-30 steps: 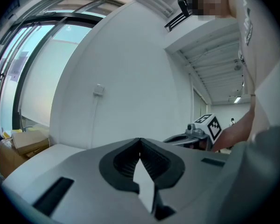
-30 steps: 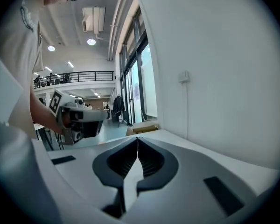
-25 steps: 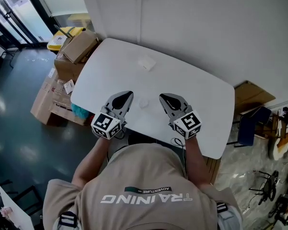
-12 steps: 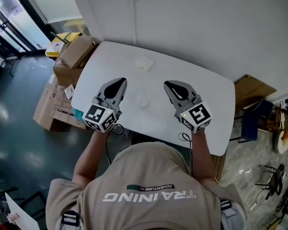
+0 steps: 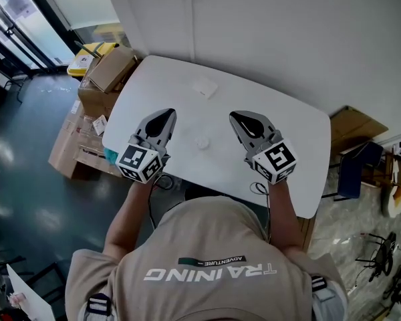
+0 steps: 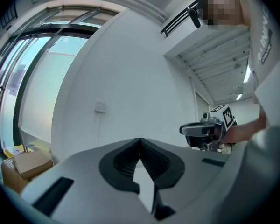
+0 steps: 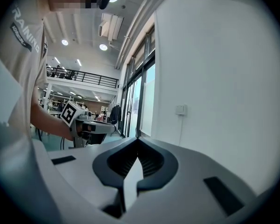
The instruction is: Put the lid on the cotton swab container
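Observation:
In the head view a small round pale piece lies on the white table, between my two grippers. A larger pale squarish piece rests farther back near the wall. Which one is the lid and which the cotton swab container I cannot tell. My left gripper hovers left of the round piece, jaws shut and holding nothing. My right gripper hovers to its right, also shut and empty. The left gripper view shows its own jaws closed and the right gripper across. The right gripper view shows its closed jaws and the left gripper.
Cardboard boxes and a yellow item stand on the floor left of the table. A white wall runs along the far edge. A dark chair and flat cardboard sit to the right. The person's torso fills the near side.
Both grippers have spread a little apart, the left one leftward and the right one rightward, away from the small round piece. Both stayed shut.

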